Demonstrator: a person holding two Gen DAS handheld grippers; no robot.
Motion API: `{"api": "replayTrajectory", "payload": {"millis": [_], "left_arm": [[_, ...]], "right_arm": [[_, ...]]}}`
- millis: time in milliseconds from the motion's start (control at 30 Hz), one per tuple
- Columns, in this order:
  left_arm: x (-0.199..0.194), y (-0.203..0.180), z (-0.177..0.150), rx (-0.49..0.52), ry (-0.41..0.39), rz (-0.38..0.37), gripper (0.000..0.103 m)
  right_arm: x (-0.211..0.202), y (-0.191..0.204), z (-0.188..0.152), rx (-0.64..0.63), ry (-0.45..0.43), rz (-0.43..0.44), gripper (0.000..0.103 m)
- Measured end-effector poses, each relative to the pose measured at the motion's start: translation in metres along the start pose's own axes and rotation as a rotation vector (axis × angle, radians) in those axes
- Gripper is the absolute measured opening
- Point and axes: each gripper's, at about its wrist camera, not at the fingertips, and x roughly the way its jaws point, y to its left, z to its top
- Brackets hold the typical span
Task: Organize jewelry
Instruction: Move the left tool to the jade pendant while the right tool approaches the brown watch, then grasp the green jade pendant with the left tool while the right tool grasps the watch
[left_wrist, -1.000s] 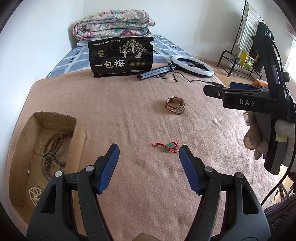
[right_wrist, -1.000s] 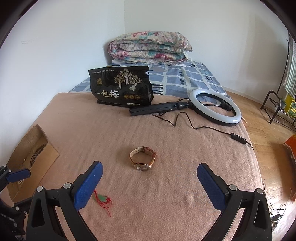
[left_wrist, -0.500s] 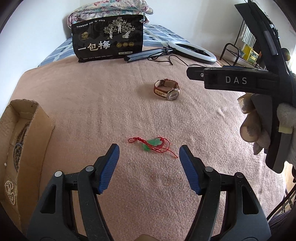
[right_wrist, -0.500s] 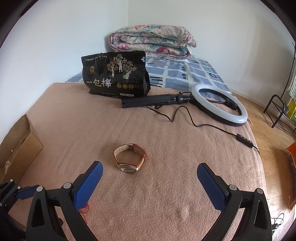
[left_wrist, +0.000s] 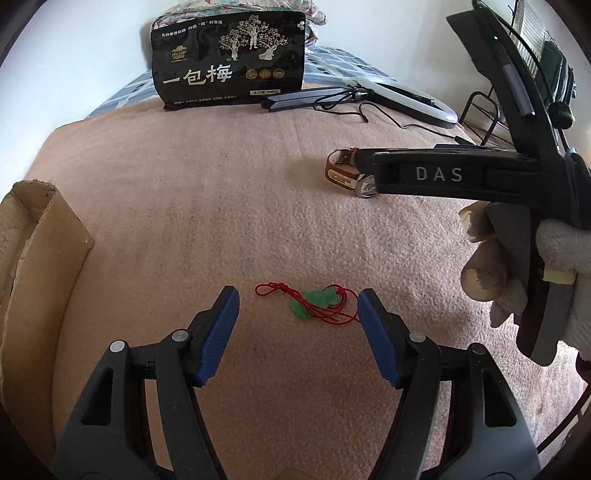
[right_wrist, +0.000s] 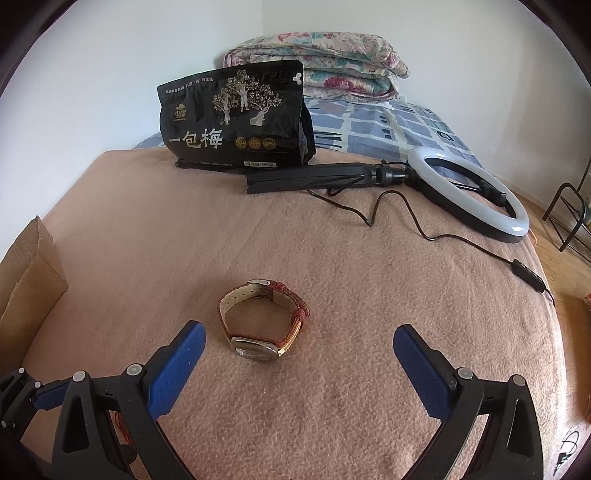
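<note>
Red cord loops round a green pendant (left_wrist: 318, 300) lying on the blanket (left_wrist: 229, 206), and the left gripper (left_wrist: 297, 312) hangs over it with its jaws wide, straddling the tangle — set, by the look of it, to close on the charm. To the right, the right gripper (right_wrist: 299, 345) is spread just as wide around the watch (right_wrist: 263, 320). A cardboard box (left_wrist: 40, 240) waits at the left edge — likely where both belong.

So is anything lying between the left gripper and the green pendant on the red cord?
Nothing visible. The left gripper is open with the green pendant on bare blanket just ahead of its fingertips, its red cord trailing left.
</note>
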Motion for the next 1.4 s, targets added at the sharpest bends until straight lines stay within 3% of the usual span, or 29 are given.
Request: {"api": "replayTrajectory", "payload": {"millis": [333, 633, 733, 900, 1067, 1400], "left_arm": [[0.017, -0.01, -0.004, 0.033, 0.003, 0.037, 0.063], [0.018, -0.005, -0.004, 0.027, -0.015, 0.031, 0.038], [0.017, -0.003, -0.004, 0.024, -0.016, 0.025, 0.031], [0.017, 0.001, -0.002, 0.014, -0.017, 0.012, 0.024], [0.017, 0.004, -0.002, 0.006, -0.019, 0.008, 0.015], [0.016, 0.011, 0.0, -0.01, -0.017, -0.027, 0.015]], "right_arm": [[0.02, 0.0, -0.004, 0.02, 0.01, 0.01, 0.103], [0.029, 0.012, 0.003, -0.015, 0.014, 0.01, 0.102], [0.033, 0.018, 0.005, -0.041, 0.027, 0.016, 0.095], [0.043, 0.026, 0.001, -0.086, 0.068, 0.024, 0.069], [0.042, 0.024, -0.001, -0.082, 0.06, 0.038, 0.065], [0.035, 0.021, -0.002, -0.067, 0.036, 0.048, 0.063]]}}
